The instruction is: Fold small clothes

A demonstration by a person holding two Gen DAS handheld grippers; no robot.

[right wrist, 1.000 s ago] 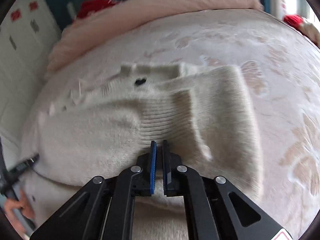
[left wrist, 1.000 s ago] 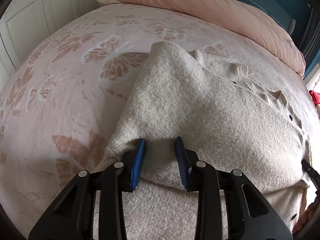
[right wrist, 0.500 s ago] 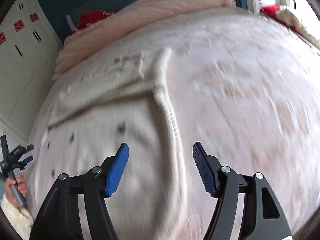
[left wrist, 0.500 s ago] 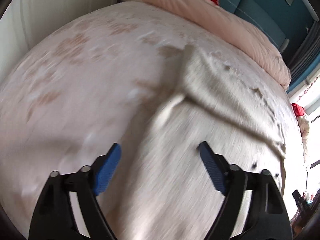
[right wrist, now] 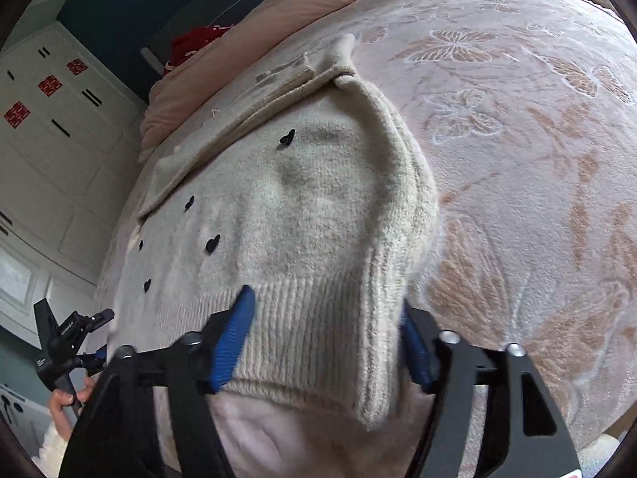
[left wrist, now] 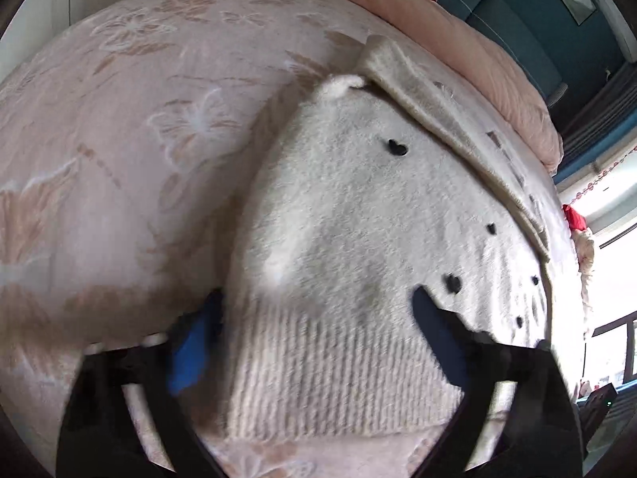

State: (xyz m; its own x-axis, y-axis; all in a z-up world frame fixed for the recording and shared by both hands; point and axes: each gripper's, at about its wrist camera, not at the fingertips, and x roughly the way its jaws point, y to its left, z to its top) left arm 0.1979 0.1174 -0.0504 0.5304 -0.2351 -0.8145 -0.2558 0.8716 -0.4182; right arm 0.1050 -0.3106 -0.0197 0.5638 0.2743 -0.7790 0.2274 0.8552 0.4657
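Cream cardigan (left wrist: 358,239) flat on butterfly bedspread (left wrist: 119,139). Step: gripping ribbed hem corners. Left gripper (left wrist: 314,342) and right gripper (right wrist: 322,342) closing astride hem, half-wide. Next: pinch firmly, lift, fold toward collar.

left gripper (left wrist: 318,342) pitched steeply down, jaws closing, blue pad at 8 o'clock, dark pad at 4 o'clock, cloth between them, pads not yet pressing; right gripper (right wrist: 322,342) also angled down, jaws closing, blue pads at 7 and 5 o'clock, cloth between; a hand (right wrist: 65,402) at 8 o'clock of right view grips the left gripper's handle
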